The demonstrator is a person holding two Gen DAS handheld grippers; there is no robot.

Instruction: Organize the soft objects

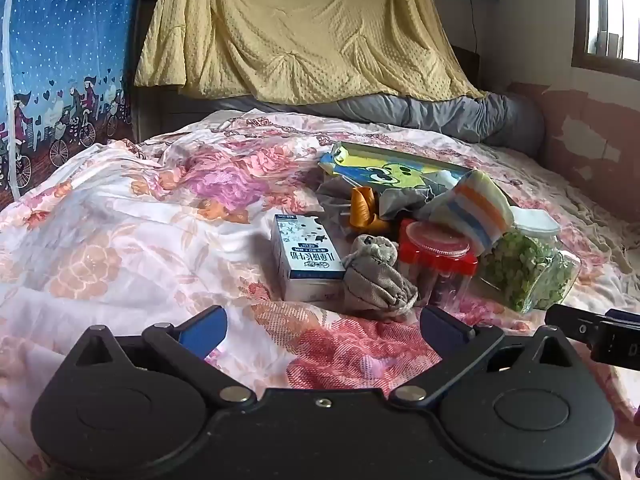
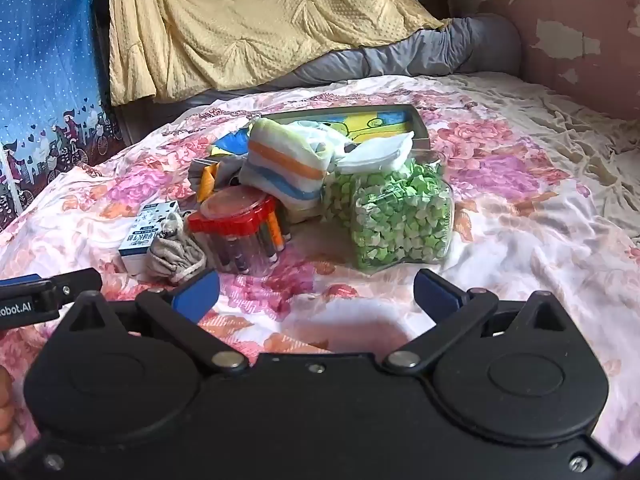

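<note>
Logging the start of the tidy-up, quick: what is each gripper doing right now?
Left gripper: open, holding nothing, above the bedspread.
Right gripper: open, holding nothing.

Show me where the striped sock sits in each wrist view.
Left wrist view: the striped sock lies right of centre, on the pile above the red-lidded jar.
Right wrist view: the striped sock is at centre, above and right of that jar.
Shared landmark: the jar of green paper stars, right of the sock.
</note>
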